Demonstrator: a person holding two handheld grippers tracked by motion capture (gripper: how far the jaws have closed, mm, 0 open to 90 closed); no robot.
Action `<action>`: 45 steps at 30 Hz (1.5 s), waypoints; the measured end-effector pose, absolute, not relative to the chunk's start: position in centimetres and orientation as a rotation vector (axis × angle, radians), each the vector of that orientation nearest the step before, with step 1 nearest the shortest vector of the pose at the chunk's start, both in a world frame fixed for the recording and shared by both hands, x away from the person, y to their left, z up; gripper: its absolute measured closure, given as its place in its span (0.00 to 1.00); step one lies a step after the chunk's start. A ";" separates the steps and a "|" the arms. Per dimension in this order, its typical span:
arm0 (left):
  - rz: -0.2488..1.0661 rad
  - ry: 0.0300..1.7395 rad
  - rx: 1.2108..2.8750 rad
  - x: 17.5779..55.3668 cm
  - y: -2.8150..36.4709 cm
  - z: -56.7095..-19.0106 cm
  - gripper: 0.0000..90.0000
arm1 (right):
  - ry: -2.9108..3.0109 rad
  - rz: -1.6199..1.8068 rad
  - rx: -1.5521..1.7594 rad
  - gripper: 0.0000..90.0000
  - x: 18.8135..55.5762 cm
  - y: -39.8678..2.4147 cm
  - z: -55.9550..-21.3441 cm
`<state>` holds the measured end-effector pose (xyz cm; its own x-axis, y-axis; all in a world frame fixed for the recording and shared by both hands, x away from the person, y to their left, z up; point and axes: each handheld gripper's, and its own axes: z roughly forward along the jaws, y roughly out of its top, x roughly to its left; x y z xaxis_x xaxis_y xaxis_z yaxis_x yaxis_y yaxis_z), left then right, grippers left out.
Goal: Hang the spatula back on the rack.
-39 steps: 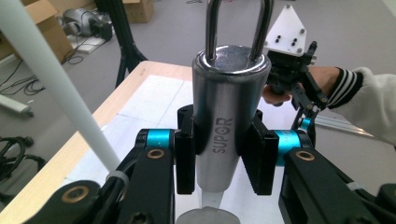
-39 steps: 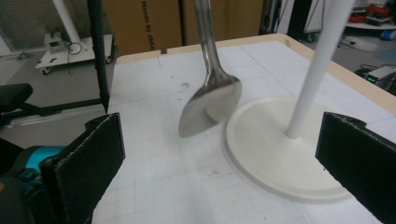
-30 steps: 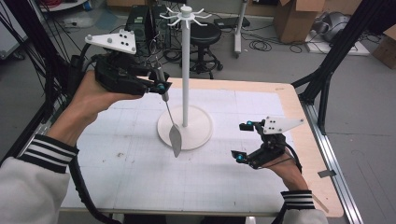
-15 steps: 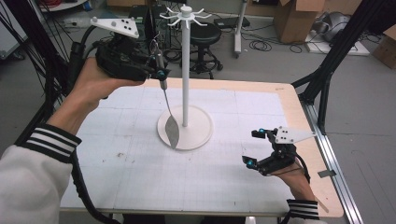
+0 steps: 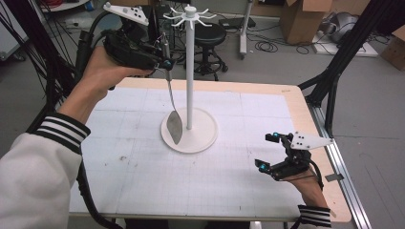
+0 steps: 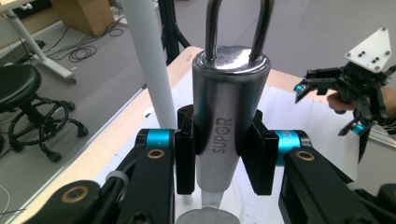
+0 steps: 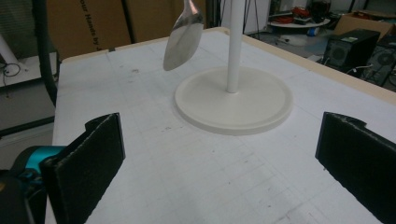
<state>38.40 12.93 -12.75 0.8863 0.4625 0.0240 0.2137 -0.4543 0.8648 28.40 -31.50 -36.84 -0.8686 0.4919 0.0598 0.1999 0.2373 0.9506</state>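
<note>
A steel ladle-like utensil (image 5: 174, 126) hangs blade down, its thick handle (image 6: 230, 116) clamped between the jaws of my left gripper (image 5: 165, 62). The gripper is held high at the table's far left, just left of the white rack's pole (image 5: 190, 71). The handle's wire loop (image 6: 238, 23) points up, close below the rack's hooked top (image 5: 190, 14). The blade (image 7: 183, 39) hovers over the left edge of the round base (image 5: 203, 138). My right gripper (image 5: 267, 151) rests low near the front right of the table, open with nothing between its pads (image 7: 93, 154).
The white gridded mat (image 5: 143, 181) covers the wooden table (image 5: 301, 114). Black frame struts (image 5: 334, 71) stand at the right edge. A black stool (image 5: 210, 36), cables and cardboard boxes (image 5: 301, 19) sit on the floor beyond the table.
My left gripper has lifted the utensil higher, so the blade has risen off the base. My right gripper has drawn back to the right and nearer the front edge.
</note>
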 end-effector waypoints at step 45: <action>0.392 0.527 2.055 41.4 12.2 -13.2 0.47 | 2.260 1.686 0.640 0.00 28.7 -31.7 -37.2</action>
